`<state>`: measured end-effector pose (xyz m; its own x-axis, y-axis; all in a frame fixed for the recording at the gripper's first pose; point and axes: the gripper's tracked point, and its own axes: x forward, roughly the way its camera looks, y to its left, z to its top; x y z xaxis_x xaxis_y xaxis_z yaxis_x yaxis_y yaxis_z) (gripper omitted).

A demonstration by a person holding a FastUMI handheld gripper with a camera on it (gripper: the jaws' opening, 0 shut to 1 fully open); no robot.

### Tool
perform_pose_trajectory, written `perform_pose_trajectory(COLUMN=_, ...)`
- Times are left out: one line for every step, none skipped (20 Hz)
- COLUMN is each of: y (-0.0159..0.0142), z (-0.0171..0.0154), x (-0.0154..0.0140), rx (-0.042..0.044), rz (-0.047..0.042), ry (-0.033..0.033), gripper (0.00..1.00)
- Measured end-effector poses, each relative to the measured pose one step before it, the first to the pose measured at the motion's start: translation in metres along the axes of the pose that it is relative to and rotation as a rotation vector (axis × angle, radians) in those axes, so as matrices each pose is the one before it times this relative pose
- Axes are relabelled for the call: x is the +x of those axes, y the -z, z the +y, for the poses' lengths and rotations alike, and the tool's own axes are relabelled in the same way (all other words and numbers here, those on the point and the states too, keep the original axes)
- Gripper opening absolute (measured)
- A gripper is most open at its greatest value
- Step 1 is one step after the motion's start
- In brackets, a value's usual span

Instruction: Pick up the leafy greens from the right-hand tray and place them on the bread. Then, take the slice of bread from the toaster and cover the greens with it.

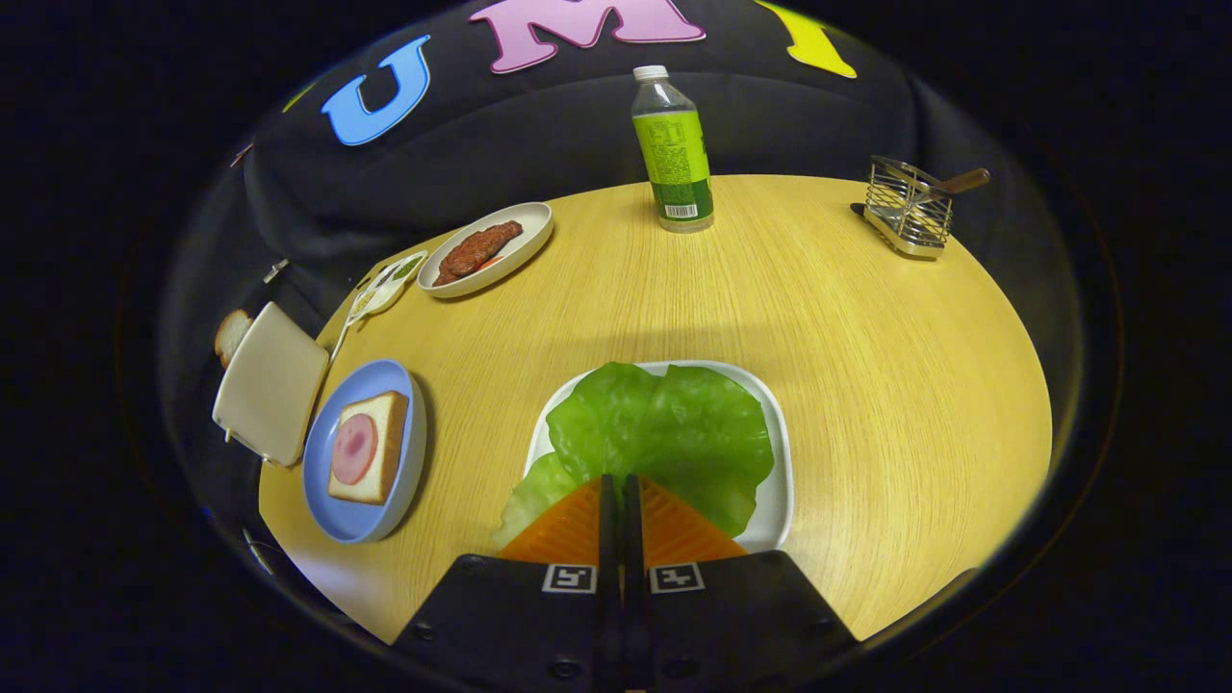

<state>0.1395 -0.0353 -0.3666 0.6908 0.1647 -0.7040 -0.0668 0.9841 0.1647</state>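
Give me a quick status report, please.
Gripper fingers together, over the leafy greens' near edge. Leafy greens on white tray. Nothing blocking.

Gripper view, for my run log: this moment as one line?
gripper: shut, over leafy greens | greens: on white tray | bread: uncovered

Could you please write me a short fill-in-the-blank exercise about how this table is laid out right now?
1. The lettuce lies on a white ____ just ahead of the hand-held gripper, whose fingers are close together over the leaf's near edge.
2. The bread slice on the blue plate is topped with a round slice of ____.
3. Beyond the lettuce, at the table's far edge, stands a capped ____ with a green label.
4. The oval dish holds a piece of ____.

Missing words: tray; ham; bottle; meat
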Motion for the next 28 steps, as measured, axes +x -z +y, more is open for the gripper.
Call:
perform_pose_trajectory(y=-0.003, z=0.00027, x=-0.00309, rx=-0.01925, rz=-0.00834, ry=0.00197, gripper=0.05)
perform_pose_trajectory(y=-0.00167, z=0.00038, x=-0.00214, rx=-0.01676, rz=-0.01029, ry=0.0052, gripper=0.06)
perform_pose_trajectory(y=-0.00233, z=0.00249, x=-0.00399, rx=-0.01397, rz=-0.0122, ry=-0.00572, gripper=0.05)
perform_pose_trajectory(y=-0.00461, z=0.00296, x=-0.00307, rx=-0.00749, rz=-0.01697, ry=-0.009, gripper=0.05)
perform_pose_trajectory(y=-0.00332, z=0.00039, x=-0.00339, rx=-0.00934, rz=-0.00874, ry=0.00121, gripper=0.05)
perform_pose_trajectory(y=-0.00468, z=0.00053, x=-0.00432, rx=-0.00683, rz=-0.015, ry=-0.0015, gripper=0.05)
perform_pose_trajectory(y=-0.00439, z=-0.00018, x=-0.00432, rx=-0.00415, rz=-0.00987, ry=0.0001, gripper=0.05)
perform_pose_trajectory(y=-0.00423, z=0.00049, x=-0.00282, rx=-0.00378, rz=-0.00636, ry=-0.00373, gripper=0.05)
perform_pose_trajectory(y=-0.00424, z=-0.00042, x=-0.00375, rx=-0.00544, rz=-0.00573, ry=-0.00143, gripper=0.05)
perform_pose_trajectory(y=-0.00559, z=-0.0007, x=-0.00356, rx=-0.00242, rz=-0.00996, ry=0.00061, gripper=0.05)
perform_pose_trajectory(y=-0.00514, z=0.0, x=-0.00414, rx=0.00026, rz=-0.00533, ry=-0.0024, gripper=0.05)
perform_pose_trajectory(y=-0.0054, z=0.00058, x=-0.00449, rx=0.00278, rz=-0.01462, ry=0.00139, gripper=0.05)
perform_pose_trajectory(y=-0.00659, z=0.00013, x=-0.00382, rx=0.00437, rz=-0.01029, ry=-0.00325, gripper=0.05)
perform_pose_trajectory(y=-0.00392, z=0.00169, x=-0.00385, rx=0.00509, rz=-0.00622, ry=-0.00393, gripper=0.05)
perform_pose_trajectory(y=-0.00605, z=0.00111, x=-0.0031, rx=0.00037, rz=-0.00795, ry=-0.00316, gripper=0.05)
perform_pose_trajectory(y=-0.00589, z=0.00101, x=-0.00365, rx=-0.0029, rz=-0.00638, ry=-0.00125, gripper=0.05)
perform_pose_trajectory(y=-0.0065, z=0.00294, x=-0.00373, rx=0.00265, rz=-0.00626, ry=-0.0073, gripper=0.05)
perform_pose_trajectory(y=-0.00718, z=0.00511, x=-0.00405, rx=0.00183, rz=-0.01005, ry=-0.00962, gripper=0.05)
perform_pose_trajectory(y=-0.00846, z=0.0065, x=-0.00416, rx=-0.00303, rz=-0.00947, ry=-0.01175, gripper=0.05)
perform_pose_trajectory(y=-0.0085, z=0.0073, x=-0.00439, rx=-0.00892, rz=-0.0096, ry=-0.01314, gripper=0.05)
perform_pose_trajectory(y=-0.00755, z=0.00709, x=-0.00309, rx=-0.00733, rz=-0.00814, ry=-0.01179, gripper=0.05)
perform_pose_trajectory(y=-0.00527, z=0.00957, x=-0.0018, rx=-0.00842, rz=-0.00637, ry=-0.01465, gripper=0.05)
perform_pose_trajectory(y=-0.00643, z=0.01123, x=-0.00179, rx=-0.00754, rz=-0.00243, ry=-0.01564, gripper=0.05)
perform_pose_trajectory(y=-0.006, z=0.01092, x=-0.00158, rx=-0.00944, rz=-0.00379, ry=-0.01553, gripper=0.05)
perform_pose_trajectory(y=-0.00653, z=0.01181, x=-0.00059, rx=-0.00962, rz=-0.00588, ry=-0.01335, gripper=0.05)
perform_pose_trajectory(y=-0.004, z=0.01374, x=0.00048, rx=-0.00693, rz=-0.00135, ry=-0.01976, gripper=0.05)
perform_pose_trajectory(y=-0.00361, z=0.01532, x=0.00264, rx=-0.00946, rz=-0.0024, ry=-0.02014, gripper=0.05)
perform_pose_trajectory(y=-0.00291, z=0.0145, x=0.00129, rx=-0.01399, rz=-0.0006, ry=-0.01955, gripper=0.05)
